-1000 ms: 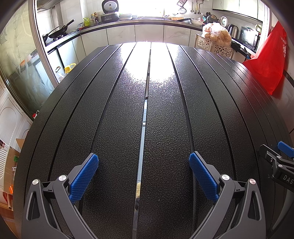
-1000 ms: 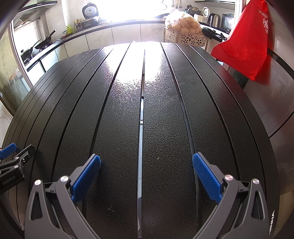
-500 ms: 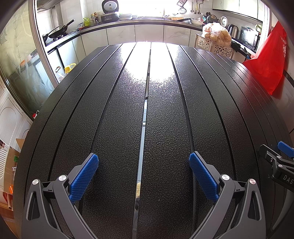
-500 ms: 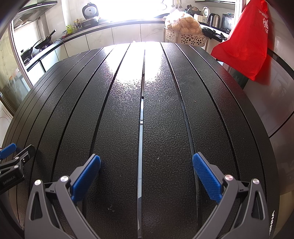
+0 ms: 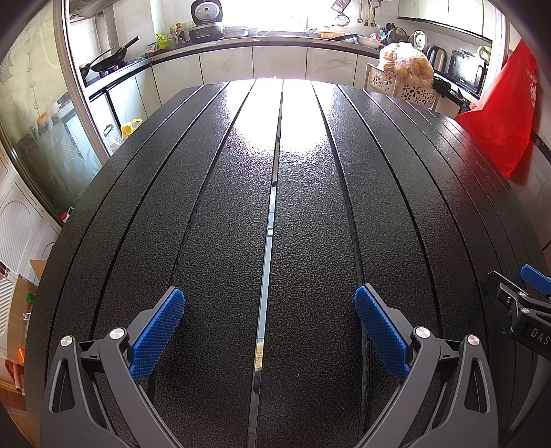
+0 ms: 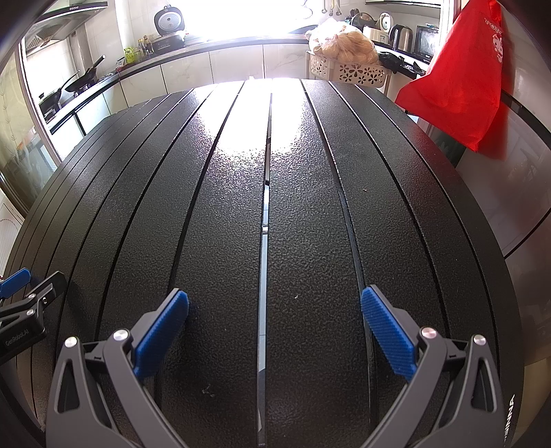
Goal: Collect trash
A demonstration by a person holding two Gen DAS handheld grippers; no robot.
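Note:
Both grippers hover low over a black textured table (image 5: 310, 224) with long grooves. My left gripper (image 5: 270, 310) is open, its blue pads wide apart with only tabletop between them. My right gripper (image 6: 275, 313) is open too, and nothing sits between its fingers. The right gripper's tip (image 5: 523, 303) shows at the right edge of the left wrist view, and the left gripper's tip (image 6: 24, 299) at the left edge of the right wrist view. No trash item shows on the table, only a few tiny specks (image 6: 295, 296). A red bag (image 6: 458, 79) hangs at the right.
A white perforated basket (image 5: 403, 88) with a plastic bag of round brown things stands past the table's far right corner. A kitchen counter (image 5: 241, 41) with a wok (image 5: 110, 60), rice cooker (image 5: 206, 17), kettles and a microwave runs along the back. Cabinets and a cardboard box (image 5: 20, 310) are on the left.

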